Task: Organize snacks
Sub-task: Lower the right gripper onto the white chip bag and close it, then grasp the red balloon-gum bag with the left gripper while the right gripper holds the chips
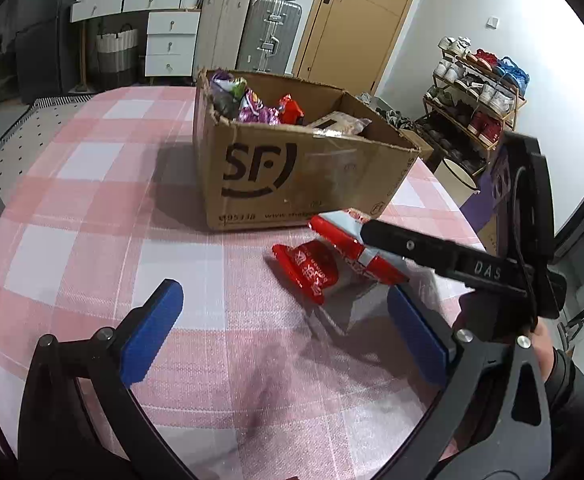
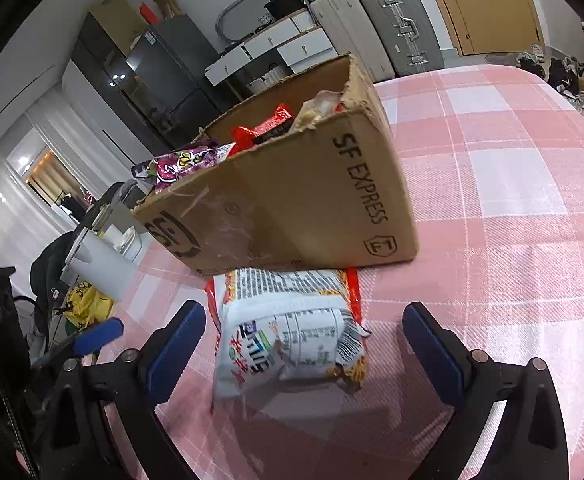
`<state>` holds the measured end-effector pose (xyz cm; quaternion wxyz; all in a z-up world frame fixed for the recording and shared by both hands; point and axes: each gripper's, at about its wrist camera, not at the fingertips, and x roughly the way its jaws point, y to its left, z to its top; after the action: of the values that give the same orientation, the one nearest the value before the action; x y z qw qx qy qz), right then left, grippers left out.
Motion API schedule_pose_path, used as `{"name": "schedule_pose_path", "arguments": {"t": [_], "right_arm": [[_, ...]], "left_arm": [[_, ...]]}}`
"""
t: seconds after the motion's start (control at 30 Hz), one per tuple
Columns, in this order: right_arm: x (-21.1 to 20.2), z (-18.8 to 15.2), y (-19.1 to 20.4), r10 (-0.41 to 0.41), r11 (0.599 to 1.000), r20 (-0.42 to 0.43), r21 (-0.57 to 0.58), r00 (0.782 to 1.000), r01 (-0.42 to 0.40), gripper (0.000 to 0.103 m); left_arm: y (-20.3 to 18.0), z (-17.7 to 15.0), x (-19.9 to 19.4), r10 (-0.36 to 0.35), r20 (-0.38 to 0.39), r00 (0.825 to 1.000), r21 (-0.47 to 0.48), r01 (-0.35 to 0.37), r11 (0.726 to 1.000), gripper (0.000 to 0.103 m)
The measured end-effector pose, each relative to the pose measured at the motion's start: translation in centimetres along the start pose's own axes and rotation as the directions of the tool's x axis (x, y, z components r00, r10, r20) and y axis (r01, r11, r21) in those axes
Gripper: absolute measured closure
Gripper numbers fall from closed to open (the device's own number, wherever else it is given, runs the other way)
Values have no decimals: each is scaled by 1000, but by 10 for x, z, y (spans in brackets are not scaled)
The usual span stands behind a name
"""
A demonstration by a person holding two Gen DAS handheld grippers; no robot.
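Observation:
An open cardboard SF box [image 1: 292,168] stands on the pink checked tablecloth [image 1: 92,200] and holds several snack packets [image 1: 252,108]. In front of it lies a red and white noodle packet [image 1: 347,248] next to a small red packet [image 1: 307,270]. My left gripper [image 1: 288,328] is open and empty, just short of them. The right gripper's black finger [image 1: 431,252] reaches over the noodle packet. In the right wrist view my right gripper [image 2: 303,344] is open with the noodle packet [image 2: 288,336] between its blue pads [image 2: 176,348], not clamped. The box [image 2: 292,200] stands just behind.
Beyond the table stand white drawers [image 1: 170,42], suitcases [image 1: 268,34], a wooden door [image 1: 355,20] and a shoe rack [image 1: 475,92]. A white bin [image 1: 457,180] sits by the table's right edge. A fridge [image 2: 164,72] and clutter show on the left in the right wrist view.

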<state>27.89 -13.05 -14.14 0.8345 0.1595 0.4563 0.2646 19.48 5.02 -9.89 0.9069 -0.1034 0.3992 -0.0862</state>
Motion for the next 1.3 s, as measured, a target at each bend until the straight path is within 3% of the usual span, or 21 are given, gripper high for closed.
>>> {"name": "schedule_pose_path", "arguments": {"t": [0.1,0.23,0.3,0.4,0.53,1.3], "right_arm": [[6,2,5,-1,1000,-9,-16,1000,1,4],[17,0,8,8,1000,-42,-16,999,-8,19],[19,-1,8,7,1000,-41,-19,999,-8,20],[19,-2,8,14,1000,-38,-19,999,-15,33],[15,-5,5,48,998,-35,-28,998,-49,42],[-58,-20,-2,112,994,106,5,988,-113,44]], "left_arm": [[2,-4,4,0,-15,1000,-1,0,1000,1],[3,-8,6,-8,-27,1000,-1,8,1000,1],[3,-9,6,-3,-28,1000,6,4,1000,1],[3,-10,7,1,-33,999,7,-1,1000,1],[5,-11,11,13,-49,999,4,-13,1000,1],[-4,-9,17,41,-67,997,31,-39,999,1]]}}
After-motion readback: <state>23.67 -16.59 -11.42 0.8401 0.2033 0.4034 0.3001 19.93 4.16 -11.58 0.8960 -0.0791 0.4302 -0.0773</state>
